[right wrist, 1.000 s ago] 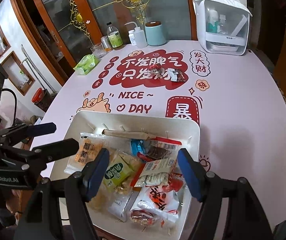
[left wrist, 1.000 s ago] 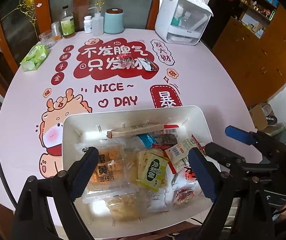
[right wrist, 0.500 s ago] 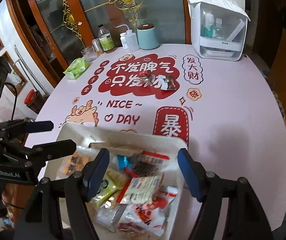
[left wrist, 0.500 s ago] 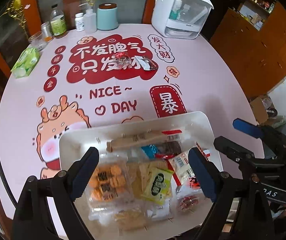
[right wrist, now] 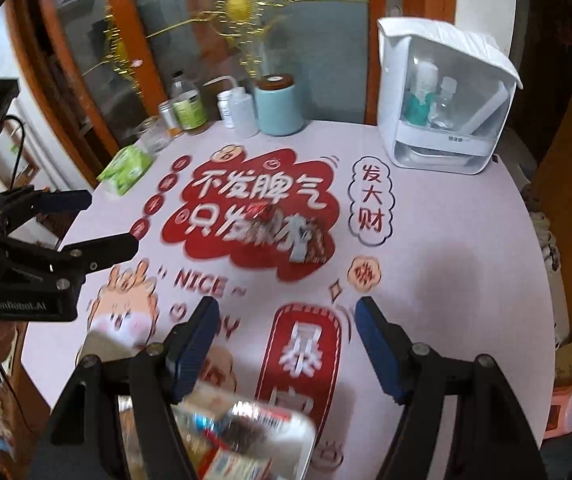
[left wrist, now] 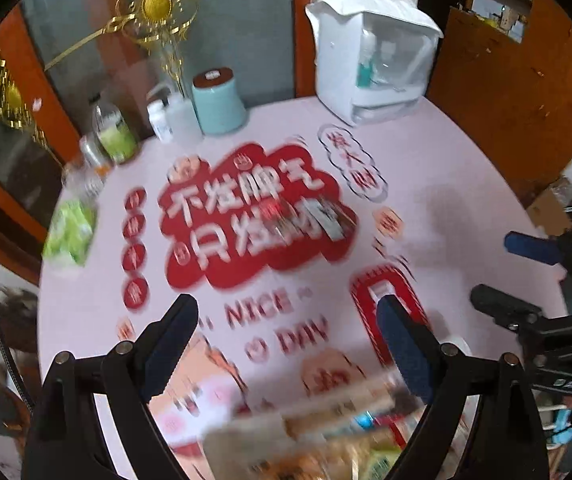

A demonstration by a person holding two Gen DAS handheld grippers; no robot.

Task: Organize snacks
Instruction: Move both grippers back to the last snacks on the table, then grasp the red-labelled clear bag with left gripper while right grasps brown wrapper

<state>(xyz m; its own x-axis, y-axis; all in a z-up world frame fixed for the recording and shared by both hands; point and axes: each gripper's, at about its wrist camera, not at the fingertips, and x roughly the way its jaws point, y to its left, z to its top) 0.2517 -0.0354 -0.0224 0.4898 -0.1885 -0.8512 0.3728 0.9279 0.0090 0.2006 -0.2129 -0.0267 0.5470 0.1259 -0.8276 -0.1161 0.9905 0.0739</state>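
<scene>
**Status: Tray Loaded, Loose Snacks Outstanding**

At the near edge of the round table (right wrist: 466, 280), the white tray (right wrist: 306, 436) holds most snack packets (right wrist: 246, 432); blur hides their sorting. The left gripper (left wrist: 286, 344) and right gripper (right wrist: 286, 340) hover above the table just beyond the tray, jaws spread wide, gripping nothing.

Farther out, at table centre, a few loose snack wrappers (right wrist: 306, 236) lie on the red print, well apart from the tray. These appear to be the remaining work. Along the far edge stand a teal canister (right wrist: 280, 106), bottles and a white dispenser (right wrist: 446, 100).

Against the earlier frames, both cameras have tilted up and forward: the tray has dropped toward the lower frame border, and the centre wrappers sit nearer. Jaw opening is unchanged.
</scene>
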